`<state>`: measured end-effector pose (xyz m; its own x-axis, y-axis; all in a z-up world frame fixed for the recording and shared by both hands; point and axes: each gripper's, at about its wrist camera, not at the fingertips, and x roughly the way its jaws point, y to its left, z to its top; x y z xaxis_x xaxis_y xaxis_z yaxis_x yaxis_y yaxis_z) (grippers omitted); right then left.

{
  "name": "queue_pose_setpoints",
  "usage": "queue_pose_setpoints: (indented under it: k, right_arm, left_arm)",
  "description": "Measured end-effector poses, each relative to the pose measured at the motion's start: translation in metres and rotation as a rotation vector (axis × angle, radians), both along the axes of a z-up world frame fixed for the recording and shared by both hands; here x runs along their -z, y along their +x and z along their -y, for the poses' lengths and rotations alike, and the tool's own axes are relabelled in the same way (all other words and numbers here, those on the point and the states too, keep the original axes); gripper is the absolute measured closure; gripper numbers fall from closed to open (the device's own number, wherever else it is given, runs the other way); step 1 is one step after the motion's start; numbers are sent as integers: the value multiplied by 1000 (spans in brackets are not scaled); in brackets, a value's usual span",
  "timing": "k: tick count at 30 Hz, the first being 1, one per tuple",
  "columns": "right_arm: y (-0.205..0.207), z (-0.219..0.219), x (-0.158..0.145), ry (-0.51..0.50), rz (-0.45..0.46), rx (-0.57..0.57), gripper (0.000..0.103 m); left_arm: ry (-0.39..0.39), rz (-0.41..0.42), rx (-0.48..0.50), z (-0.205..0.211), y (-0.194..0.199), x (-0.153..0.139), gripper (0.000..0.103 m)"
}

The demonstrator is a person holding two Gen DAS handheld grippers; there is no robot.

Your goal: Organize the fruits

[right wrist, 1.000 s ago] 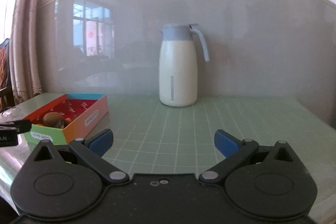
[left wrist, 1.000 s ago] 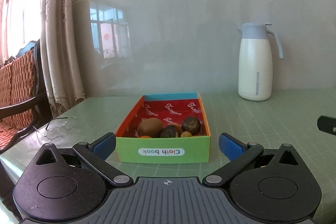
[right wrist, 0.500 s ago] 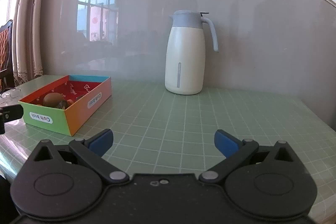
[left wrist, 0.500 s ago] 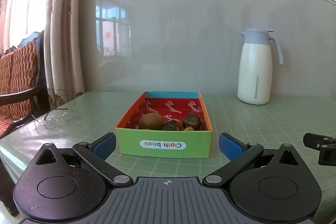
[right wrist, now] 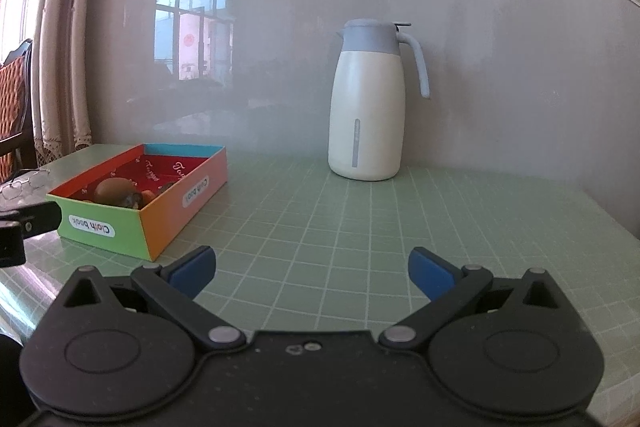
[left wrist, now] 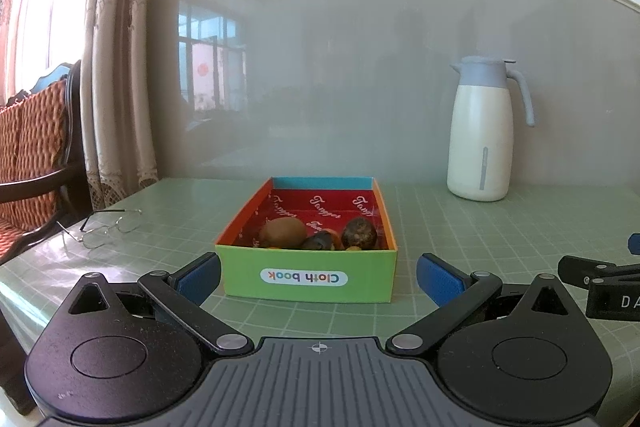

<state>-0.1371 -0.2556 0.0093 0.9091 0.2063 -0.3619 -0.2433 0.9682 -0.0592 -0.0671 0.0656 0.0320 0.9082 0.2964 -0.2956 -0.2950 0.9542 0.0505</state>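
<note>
A: What is the surface?
B: A green grid table (left wrist: 460, 223) against a grey wall; curtain (left wrist: 116, 67) upper left, white jug (left wrist: 480, 143) at right.
A: The fruits?
B: In the box (left wrist: 308, 277), centre; small ones are half hidden. Left gripper (left wrist: 318, 277) and right gripper (right wrist: 312, 269) both gape wide, empty.

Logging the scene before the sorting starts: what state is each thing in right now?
left hand-held gripper: open, empty.
right hand-held gripper: open, empty.
box: lidless, upright, fruit inside.
kiwi: lying in box.
jug: upright, lid closed.
glasses: unfolded, on table.
</note>
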Motion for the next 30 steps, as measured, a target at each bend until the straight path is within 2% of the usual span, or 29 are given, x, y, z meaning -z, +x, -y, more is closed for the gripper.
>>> queue_pose_setpoints:
  k: [30]
  right_arm:
    - [1,2,1,3,-7,1,0]
  left_arm:
    - [-10,-1,-3,0,-1,0,0]
